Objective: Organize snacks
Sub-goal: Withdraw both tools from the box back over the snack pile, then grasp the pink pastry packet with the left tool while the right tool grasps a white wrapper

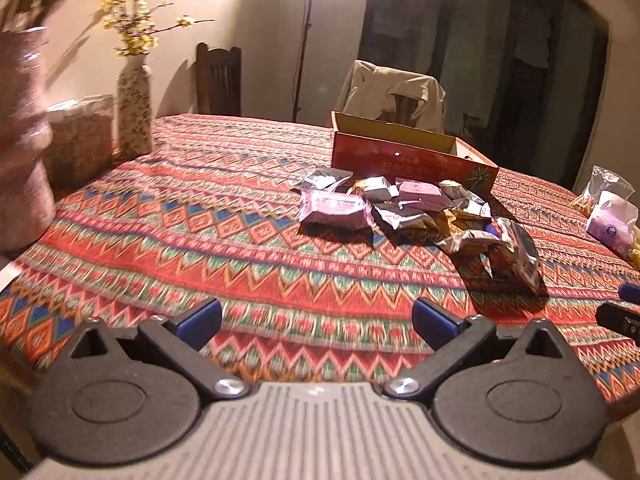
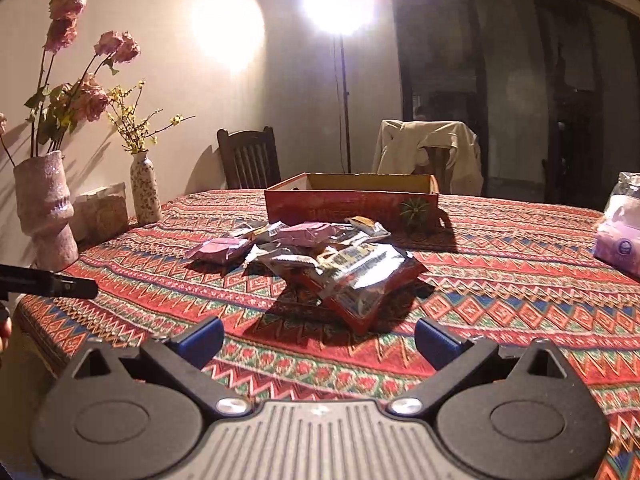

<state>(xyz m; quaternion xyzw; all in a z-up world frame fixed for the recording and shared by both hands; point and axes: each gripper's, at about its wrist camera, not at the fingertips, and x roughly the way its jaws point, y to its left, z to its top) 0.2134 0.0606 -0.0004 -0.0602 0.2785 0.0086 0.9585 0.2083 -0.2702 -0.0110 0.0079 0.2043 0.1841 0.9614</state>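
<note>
Both the left tongs (image 1: 316, 316) and right tongs (image 2: 318, 336) gape wide, empty, short of the snack pile (image 2: 320, 256) before the red box (image 2: 352, 200).

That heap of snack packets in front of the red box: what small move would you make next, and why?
Probably ease the right gripper forward onto the nearest packet. Both grippers are open and empty, the packets lie loose on the tablecloth, and the open box waits just behind them.
</note>
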